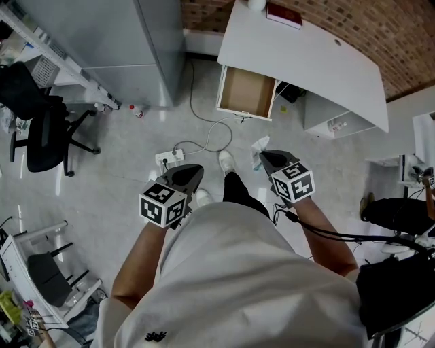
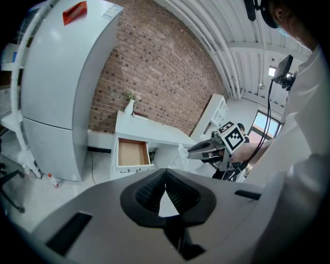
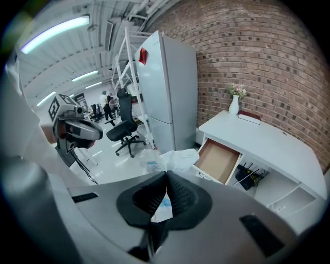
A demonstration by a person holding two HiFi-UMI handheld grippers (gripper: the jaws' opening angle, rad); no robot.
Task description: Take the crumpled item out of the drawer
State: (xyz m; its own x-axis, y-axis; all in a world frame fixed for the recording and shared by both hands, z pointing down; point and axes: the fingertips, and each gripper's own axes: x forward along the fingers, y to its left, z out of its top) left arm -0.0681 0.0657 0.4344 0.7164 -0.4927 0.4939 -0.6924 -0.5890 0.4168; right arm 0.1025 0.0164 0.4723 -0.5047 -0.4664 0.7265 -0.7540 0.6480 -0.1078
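Note:
A crumpled white wrapper with blue print sticks out past my right gripper, which is shut on it. In the head view the wrapper hangs at that gripper's tips, over the floor in front of the desk. The wooden drawer stands pulled out of the white desk and looks bare inside. My left gripper is held at the same height to the left, jaws shut with nothing between them. From the left gripper view the wrapper and the open drawer both show.
A tall grey cabinet stands left of the desk. A power strip with its cable lies on the floor near my feet. A black office chair is at the left; a red book lies on the desk.

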